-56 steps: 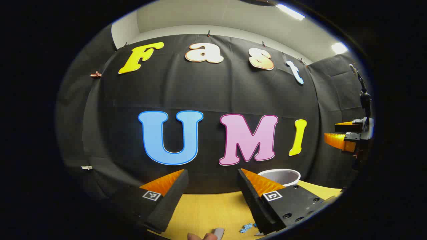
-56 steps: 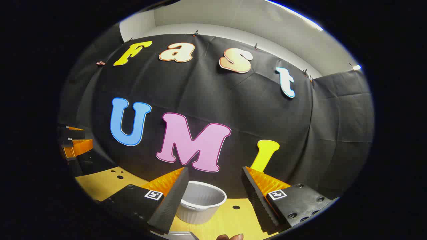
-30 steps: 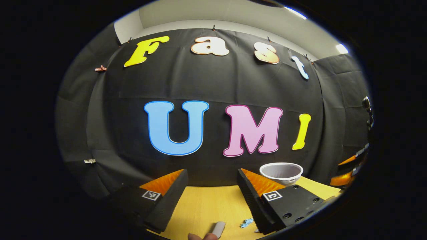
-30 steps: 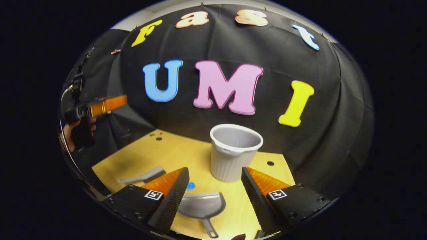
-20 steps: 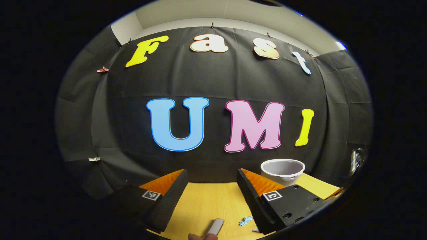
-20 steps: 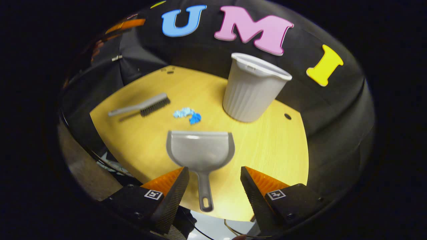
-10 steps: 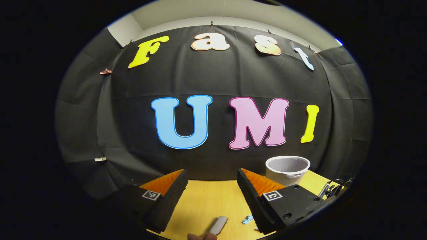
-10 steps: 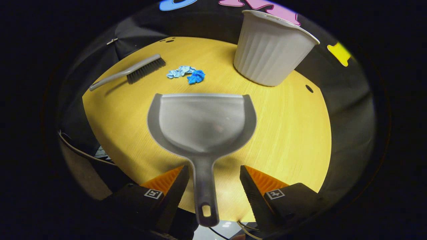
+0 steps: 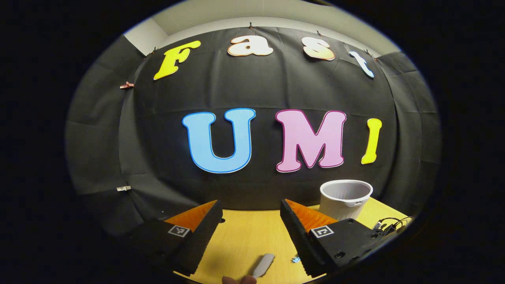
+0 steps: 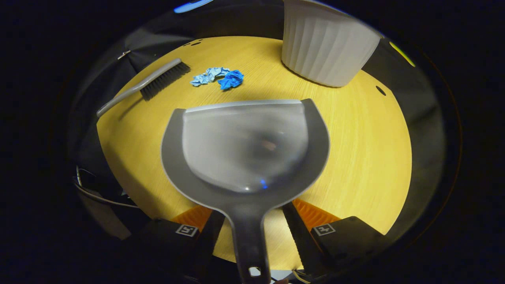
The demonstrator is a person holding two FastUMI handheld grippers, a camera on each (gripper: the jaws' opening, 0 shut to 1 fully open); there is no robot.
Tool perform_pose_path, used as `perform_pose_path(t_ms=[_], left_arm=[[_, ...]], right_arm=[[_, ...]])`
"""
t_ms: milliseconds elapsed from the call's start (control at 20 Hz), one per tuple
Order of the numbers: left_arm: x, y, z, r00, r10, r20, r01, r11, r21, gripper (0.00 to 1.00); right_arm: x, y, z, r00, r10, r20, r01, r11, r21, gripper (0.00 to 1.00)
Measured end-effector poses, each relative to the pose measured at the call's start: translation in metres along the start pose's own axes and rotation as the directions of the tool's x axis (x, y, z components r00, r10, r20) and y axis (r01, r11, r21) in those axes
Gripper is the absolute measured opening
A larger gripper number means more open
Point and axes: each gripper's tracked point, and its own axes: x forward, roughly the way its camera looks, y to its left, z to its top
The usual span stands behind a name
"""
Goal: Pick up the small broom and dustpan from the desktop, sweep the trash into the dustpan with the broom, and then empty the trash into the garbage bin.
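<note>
A grey dustpan (image 10: 244, 146) lies flat on the yellow desktop (image 10: 355, 138), mouth facing away. My right gripper (image 10: 252, 216) is open, one finger on each side of the pan's handle (image 10: 248, 240), with the pan's rear rim hiding the fingertips. Beyond the pan lie crumpled blue paper scraps (image 10: 219, 79) and, to their left, the grey broom (image 10: 158, 83). My left gripper (image 9: 251, 213) hovers open and empty over the desk, looking at the wall. The tip of the broom's handle (image 9: 263, 265) and a blue scrap (image 9: 295, 259) sit below its fingers.
A white ribbed bin (image 10: 327, 55) stands at the far right of the desk, also seen as the bin (image 9: 345, 197) right of the left gripper. Cables (image 10: 90, 189) hang off the desk's near left edge. A person's fingertip (image 9: 236, 280) pokes in at the bottom.
My right gripper has tipped down from the wall and closed in on the dustpan until the handle sits between its fingers. The left gripper has only drifted slightly.
</note>
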Motion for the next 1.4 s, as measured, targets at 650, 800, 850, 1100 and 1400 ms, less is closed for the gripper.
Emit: perform_pose_path(t_ms=[650, 800, 850, 1100, 1400], left_arm=[[0.007, 0.016, -0.030, 0.998, 0.026, -0.064, -0.027, 1.000, -0.010, 0.95], [0.009, 0.020, -0.037, 0.997, 0.034, -0.068, -0.035, 0.999, -0.012, 0.95], [0.009, 0.021, -0.041, 0.997, 0.033, -0.075, -0.034, 0.999, -0.006, 0.95], [0.011, 0.024, -0.074, 0.991, -0.002, -0.131, 0.005, 1.000, 0.028, 0.95], [0.012, 0.018, -0.156, 0.928, -0.130, -0.348, 0.118, 0.991, -0.055, 0.94]], right_arm=[[0.000, -0.002, 0.000, 0.999, -0.011, -0.051, 0.013, 0.999, 0.045, 0.41], [0.000, 0.000, 0.006, 1.000, -0.010, -0.010, 0.011, 1.000, 0.025, 0.38], [-0.002, 0.002, 0.007, 1.000, -0.002, 0.007, 0.002, 1.000, 0.028, 0.37], [-0.022, 0.011, 0.018, 0.996, 0.033, 0.086, -0.036, 0.999, 0.029, 0.36], [-0.045, 0.005, 0.012, 0.996, 0.022, 0.086, -0.014, 0.996, -0.089, 0.36]])
